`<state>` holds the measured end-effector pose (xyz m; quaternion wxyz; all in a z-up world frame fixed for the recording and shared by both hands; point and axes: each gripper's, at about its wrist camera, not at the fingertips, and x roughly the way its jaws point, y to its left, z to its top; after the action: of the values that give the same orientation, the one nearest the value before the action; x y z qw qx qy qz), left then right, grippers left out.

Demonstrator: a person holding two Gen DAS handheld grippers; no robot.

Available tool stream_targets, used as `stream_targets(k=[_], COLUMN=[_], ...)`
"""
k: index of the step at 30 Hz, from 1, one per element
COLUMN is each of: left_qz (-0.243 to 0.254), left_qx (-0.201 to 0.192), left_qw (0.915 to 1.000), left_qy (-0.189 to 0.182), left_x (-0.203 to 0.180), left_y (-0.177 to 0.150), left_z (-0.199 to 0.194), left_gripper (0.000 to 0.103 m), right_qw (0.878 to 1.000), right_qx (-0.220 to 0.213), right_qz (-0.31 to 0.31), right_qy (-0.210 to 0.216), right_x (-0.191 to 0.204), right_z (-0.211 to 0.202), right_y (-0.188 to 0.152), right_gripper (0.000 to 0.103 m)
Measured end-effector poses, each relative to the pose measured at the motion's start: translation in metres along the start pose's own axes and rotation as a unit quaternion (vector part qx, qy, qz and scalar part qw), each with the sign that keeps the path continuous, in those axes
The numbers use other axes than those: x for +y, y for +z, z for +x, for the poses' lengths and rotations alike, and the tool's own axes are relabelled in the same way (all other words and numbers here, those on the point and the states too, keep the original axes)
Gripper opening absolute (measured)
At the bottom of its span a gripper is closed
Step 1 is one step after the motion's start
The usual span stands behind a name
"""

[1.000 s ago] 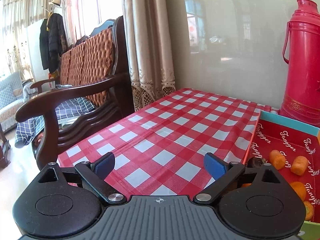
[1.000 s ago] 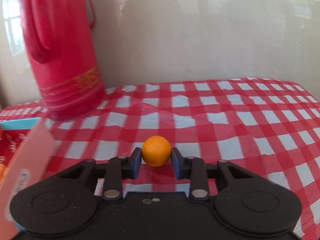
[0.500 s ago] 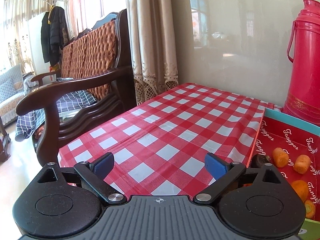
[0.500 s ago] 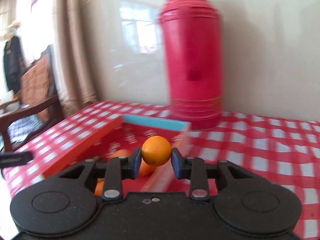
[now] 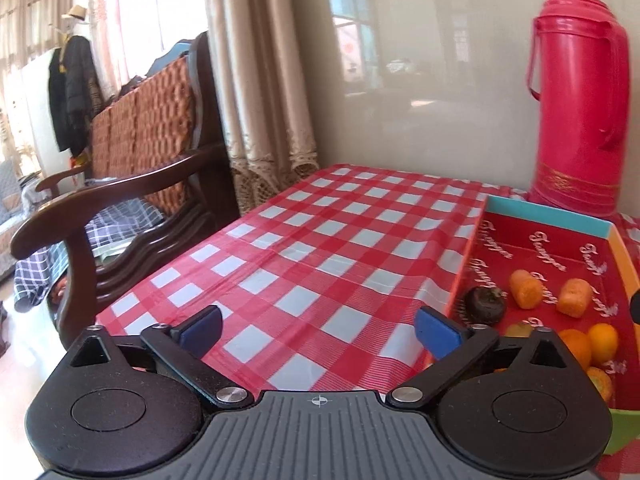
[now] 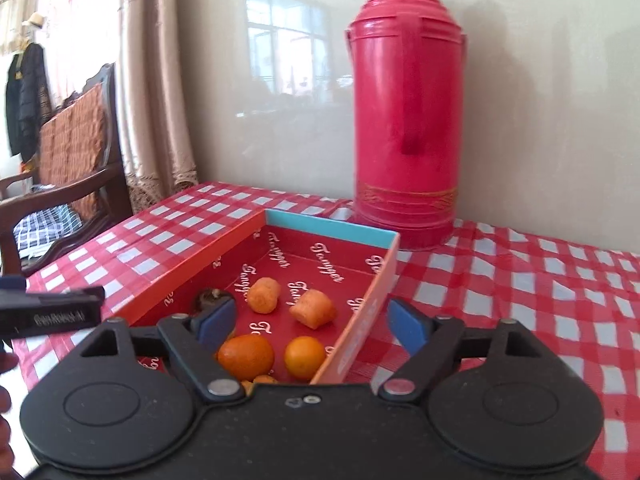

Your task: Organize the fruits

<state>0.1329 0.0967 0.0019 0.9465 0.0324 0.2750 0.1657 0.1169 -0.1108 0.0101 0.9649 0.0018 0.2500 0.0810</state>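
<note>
Inside the red box (image 6: 390, 264), close against its right-hand wall, sits the small round orange (image 6: 305, 357) I have been carrying; it rests on the printed floor just beside a larger orange (image 6: 246, 357) on its left. Farther back in the box lie two stubby carrot pieces (image 6: 264, 295), and a dark, wrinkled fruit (image 6: 208, 299) is tucked against the left wall, partly hidden behind my gripper's left pad.

My right gripper (image 6: 311, 322) hangs over the near end of the box, pointing forward and down. Its jaws have just been opening and now stand wide apart with nothing between the pads; the small orange lies below and slightly left of the gap, free of both pads. So I judge this fruit delivered.

What matters for my next move is that the right pad sits outside the box's right wall while the left pad is over the interior, so the wall runs between the fingers. I would lift or back straight out before swinging sideways, or I may clip that wall and shift the box.

My left gripper (image 5: 318, 330) is spread wide and empty too, hovering over the checked tablecloth (image 5: 320, 248) left of the box. I can see no loose fruit on the cloth from either camera. Behind the box's far wall stands a tall red thermos (image 6: 404, 120).
</note>
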Motion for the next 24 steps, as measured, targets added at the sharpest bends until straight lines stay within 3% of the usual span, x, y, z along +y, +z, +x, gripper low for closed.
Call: stream_targets(k=[3,11,19,24], left_qz=[0.017,0.009,0.027,0.031], left_qx=[-0.010,0.003,-0.029,-0.047], left_qw=[0.9996,0.9973,0.9950,0.9934], left_qy=[-0.020,-0.073,-0.092,-0.100], left_x=[-0.005,0.015,0.045,0.060], left_y=[0.002,0.001,0.003,0.004], left_z=[-0.015,-0.091,-0.175,-0.207], left_gripper=[0.103,0.103,0.103,0.103], right_qw=[0.999,0.994,0.993,0.993], right_qx=[0.009,0.030,-0.016,-0.038], right_qz=[0.026,0.073,0.055,0.046], right_qy=[-0.019,-0.078,-0.103,-0.104], right_x=[-0.003,0.000,0.031,0.044], right_z=[-0.017,-0.087,-0.166,-0.197], right_y=[-0.002,-0.003,-0.008,-0.009], right_gripper=[0.094,0.097,0.097,0.097])
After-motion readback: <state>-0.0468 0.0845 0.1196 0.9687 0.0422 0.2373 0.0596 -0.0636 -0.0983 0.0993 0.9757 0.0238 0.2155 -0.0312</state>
